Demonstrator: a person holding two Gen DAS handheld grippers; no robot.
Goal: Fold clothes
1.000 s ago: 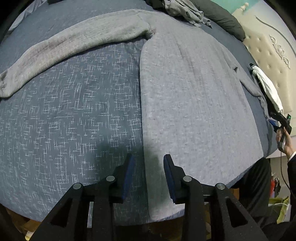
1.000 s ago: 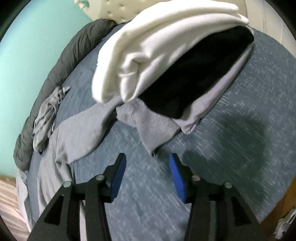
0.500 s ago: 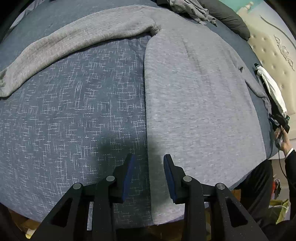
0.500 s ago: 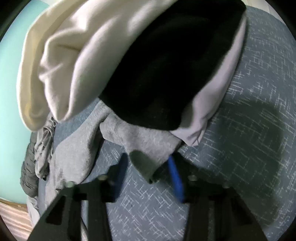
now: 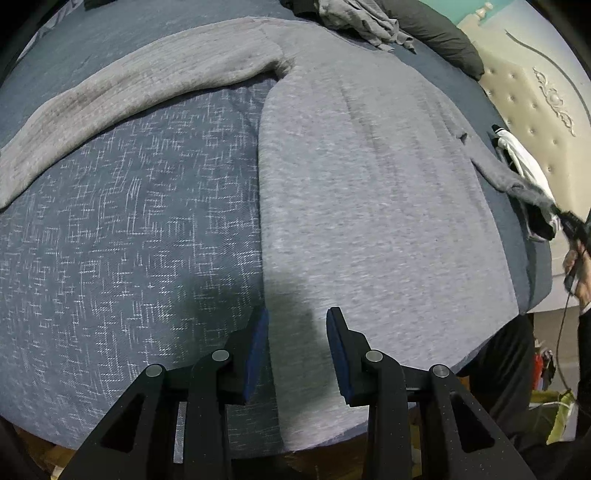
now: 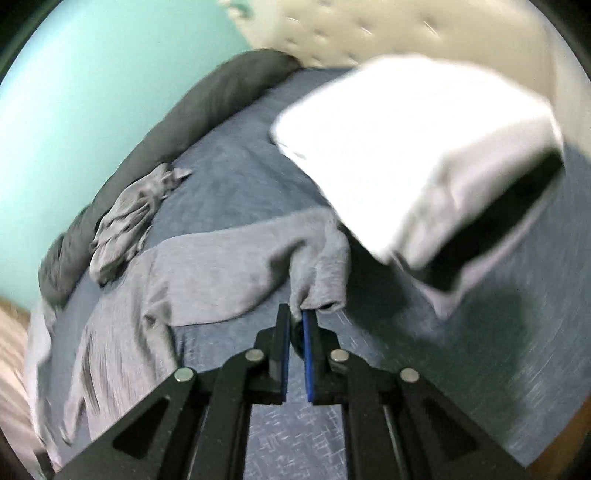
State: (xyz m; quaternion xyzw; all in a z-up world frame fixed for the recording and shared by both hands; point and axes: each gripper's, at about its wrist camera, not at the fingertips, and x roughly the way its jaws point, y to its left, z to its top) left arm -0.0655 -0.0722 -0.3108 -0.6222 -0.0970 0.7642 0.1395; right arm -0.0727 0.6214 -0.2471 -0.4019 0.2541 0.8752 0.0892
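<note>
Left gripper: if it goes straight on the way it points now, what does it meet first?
Probably the grey sweater: the left gripper hangs open over its near left edge. The bedspread begins just beside the left finger, so depth leaves some doubt.

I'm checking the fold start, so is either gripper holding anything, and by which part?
The right gripper, closing, pinches the grey sweater by its sleeve cuff. The left gripper is open over the hem, holding nothing.

the right wrist view was smeared by motion, so the white folded pile [image 6: 406, 147] and padded headboard [image 6: 332, 33] lost their detail. the grey sweater's [image 5: 369, 203] hem ran out of sight past the bed's edge [image 5: 424, 384]. the person's hand [image 5: 576, 266] was cut off by the frame.
</note>
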